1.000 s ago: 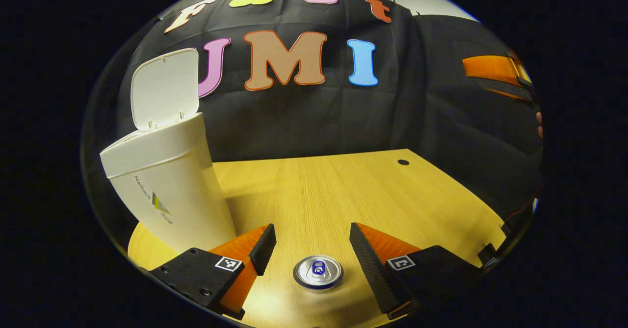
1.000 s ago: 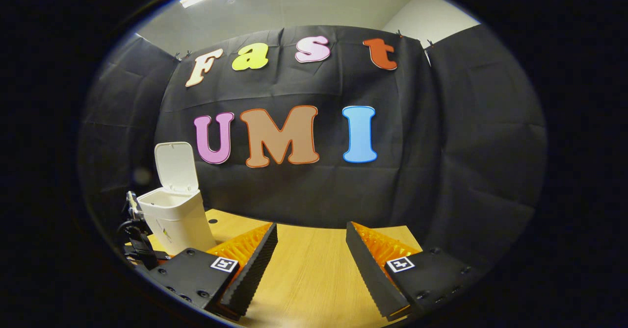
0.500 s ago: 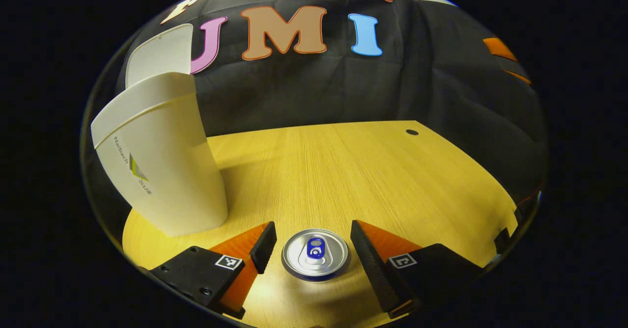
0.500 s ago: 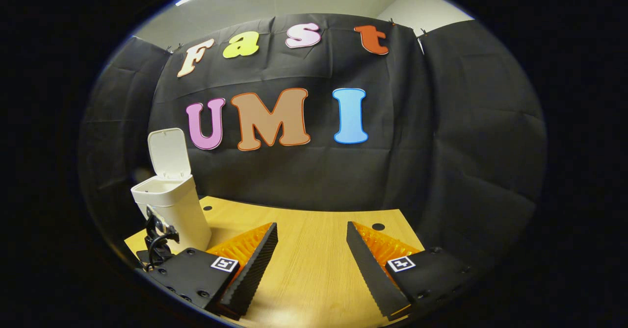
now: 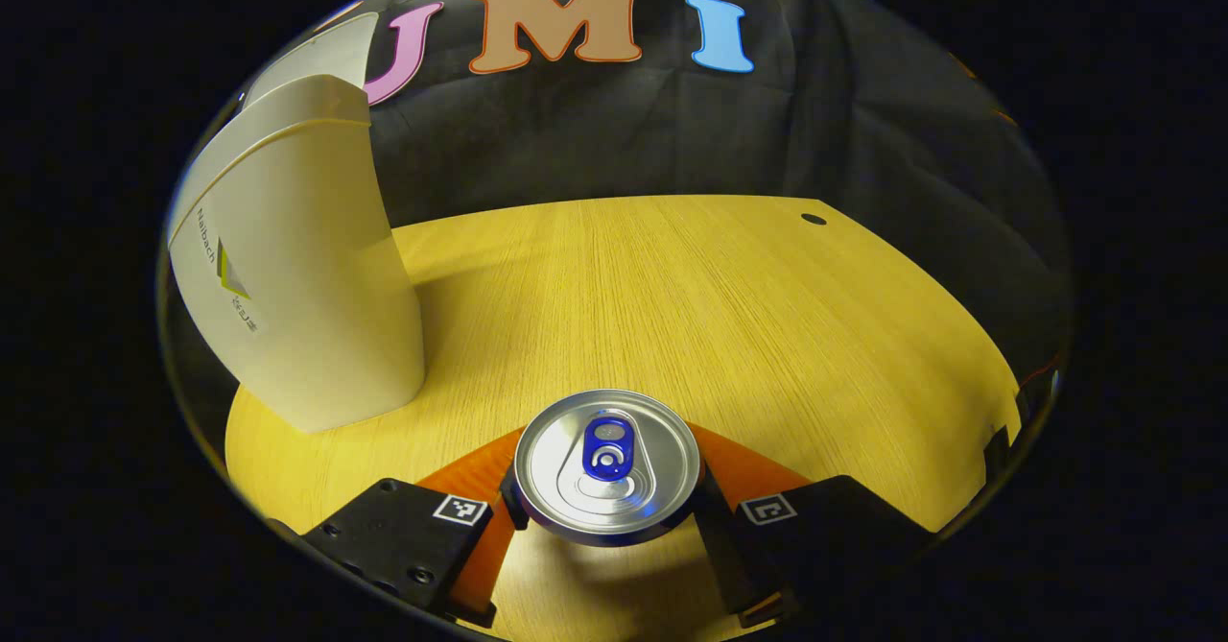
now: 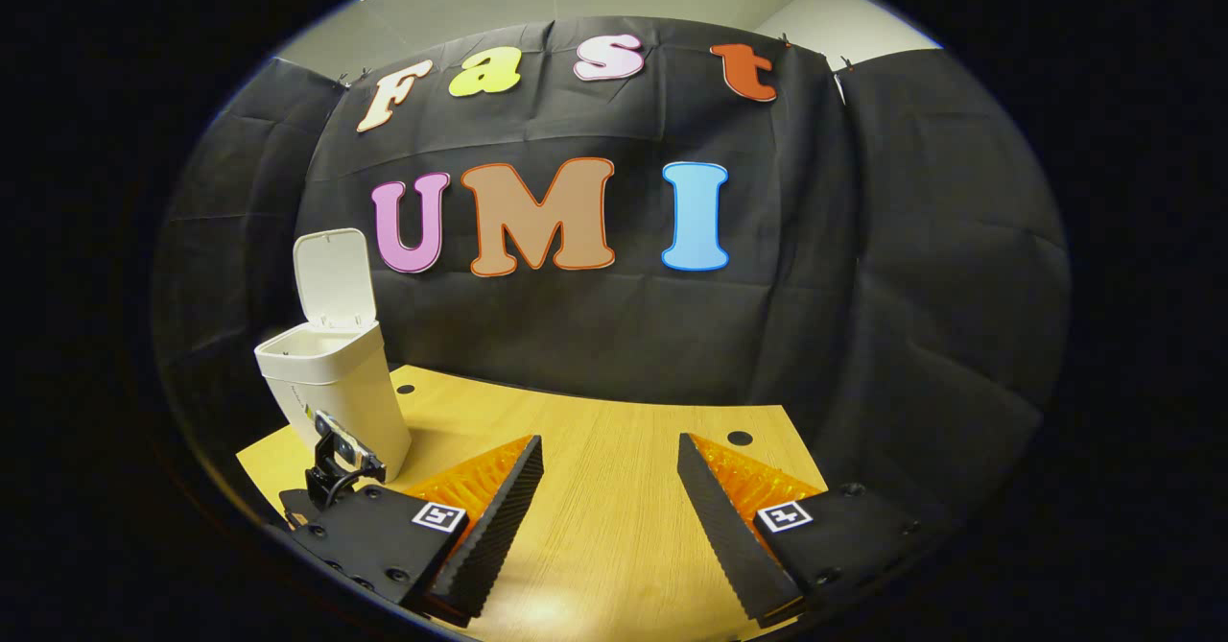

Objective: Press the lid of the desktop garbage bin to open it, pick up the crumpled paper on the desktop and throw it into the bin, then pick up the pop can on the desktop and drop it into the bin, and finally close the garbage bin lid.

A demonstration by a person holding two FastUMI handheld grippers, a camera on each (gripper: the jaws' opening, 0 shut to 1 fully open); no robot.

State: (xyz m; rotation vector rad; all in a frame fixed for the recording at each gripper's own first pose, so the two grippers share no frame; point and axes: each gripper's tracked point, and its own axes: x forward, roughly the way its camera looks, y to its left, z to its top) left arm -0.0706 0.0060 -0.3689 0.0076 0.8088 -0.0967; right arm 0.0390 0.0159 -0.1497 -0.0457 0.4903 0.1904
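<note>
In the left gripper view, I have the pop can (image 5: 607, 464) standing upright on the wooden desktop (image 5: 691, 306), its silver top and blue tab facing my camera. It sits right between the two fingers of my left gripper (image 5: 607, 508). The can's rim covers both fingertips, so I cannot tell whether the fingers press on its wall or merely flank it. To the left, near the can but apart from it, stands the white garbage bin (image 5: 307, 277), its body rising tall toward the upper left. Its lid (image 5: 321, 61) shows as a pale flap above the rim, swung up. A small dark hole (image 5: 814, 219) marks the desktop near its far right edge.

In the right gripper view, my right gripper (image 6: 609, 517) hovers above the desktop (image 6: 614, 517) with its fingers spread wide and bare wood between them; it grips nothing. The garbage bin (image 6: 336, 392) stands at the left, well apart from these fingers, with its lid (image 6: 334, 279) raised upright at the back and the mouth open. Just in front of the bin's base I see part of the other gripper's body, a small camera mount (image 6: 341, 455) with a cable. Two small dark holes dot the desktop, one near the bin (image 6: 405, 389) and one toward the right (image 6: 740, 438).
</note>
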